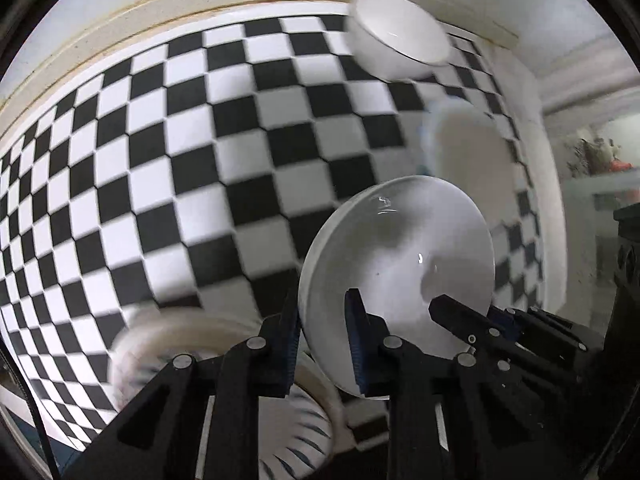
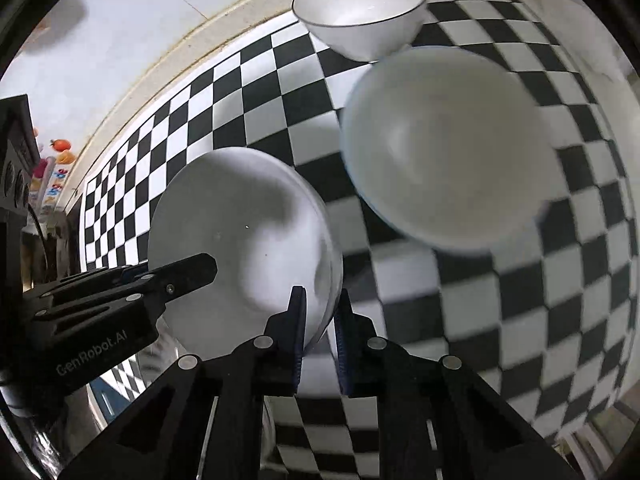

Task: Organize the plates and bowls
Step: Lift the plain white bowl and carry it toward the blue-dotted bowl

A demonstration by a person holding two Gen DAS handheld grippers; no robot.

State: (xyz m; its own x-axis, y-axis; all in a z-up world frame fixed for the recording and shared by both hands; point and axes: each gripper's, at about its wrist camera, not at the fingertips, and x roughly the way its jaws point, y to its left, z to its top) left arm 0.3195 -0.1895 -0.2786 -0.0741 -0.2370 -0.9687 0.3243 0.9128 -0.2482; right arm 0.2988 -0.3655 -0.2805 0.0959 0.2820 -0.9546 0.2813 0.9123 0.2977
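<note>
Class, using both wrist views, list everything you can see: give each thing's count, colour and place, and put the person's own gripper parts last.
Plate: one, white, held on edge above the cloth, both grippers on its rim.
Thin-rimmed bowl: one, white with a dark rim line, far edge of the cloth.
Blurred bowl: one, white, between the plate and the far bowl; too blurred to tell whether it rests on the cloth.
Patterned dish: one, white with blue stripes, under the left gripper, blurred.
Checkered cloth: one, black and white, covering the surface.
Left gripper: one, black, jaws closed on the plate's rim.
Right gripper: one, black, jaws closed on the opposite rim.
</note>
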